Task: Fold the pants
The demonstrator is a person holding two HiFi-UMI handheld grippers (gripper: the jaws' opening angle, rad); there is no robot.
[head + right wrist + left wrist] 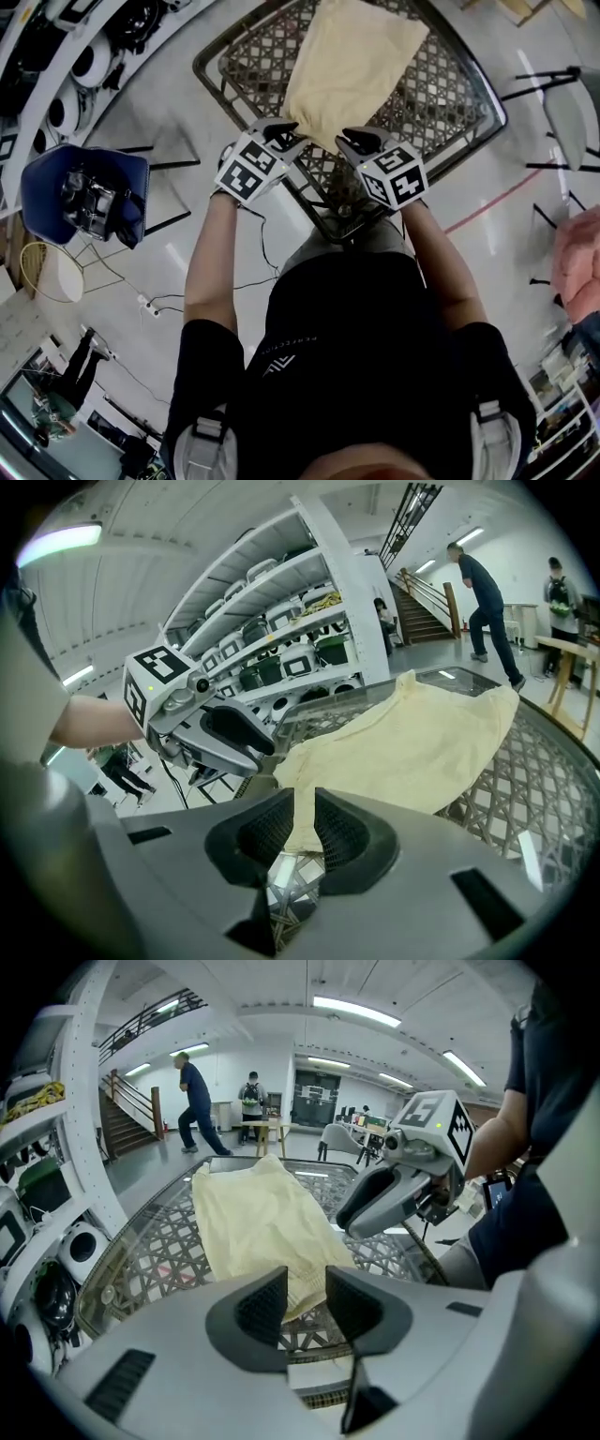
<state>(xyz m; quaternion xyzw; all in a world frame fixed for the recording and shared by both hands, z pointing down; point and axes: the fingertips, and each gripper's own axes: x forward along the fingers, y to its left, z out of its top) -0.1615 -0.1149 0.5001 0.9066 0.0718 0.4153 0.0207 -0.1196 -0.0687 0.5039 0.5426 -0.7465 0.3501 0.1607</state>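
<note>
Now left gripper (307,1302) jaws stand apart around the pants (253,1222) edge; right gripper (302,829) jaws pinch it.

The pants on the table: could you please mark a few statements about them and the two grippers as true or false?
1. The pants lie on a table with a lattice pattern. True.
2. The right gripper is open and empty. False: its jaws are closed on an edge of the pants.
3. The left gripper has its jaws apart. True: the cloth shows between them, but they do not pinch it.
4. The pants are dark blue. False: they are pale yellow.
</note>
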